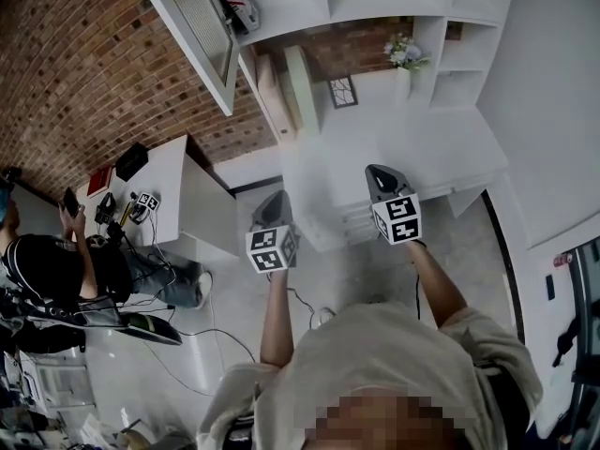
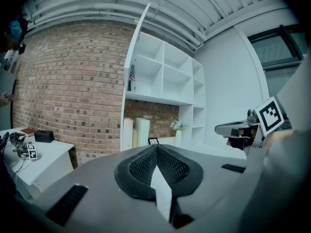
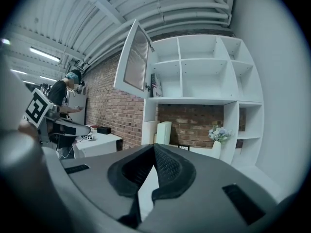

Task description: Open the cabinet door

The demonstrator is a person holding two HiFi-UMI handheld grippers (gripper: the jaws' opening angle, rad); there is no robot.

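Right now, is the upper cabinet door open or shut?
Open. The cabinet door stands swung well out from the white shelf unit, at a wide angle to its front.

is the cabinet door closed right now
No, the cabinet door stands swung wide out from the white shelf unit, away from its compartment.

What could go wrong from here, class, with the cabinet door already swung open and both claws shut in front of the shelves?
1. The cabinet door hangs open high on the left; an upward reach could strike its edge.
2. The flower vase stands on the counter ahead; the right claw might topple it.
3. A cable lies across the floor close by, a possible trip.
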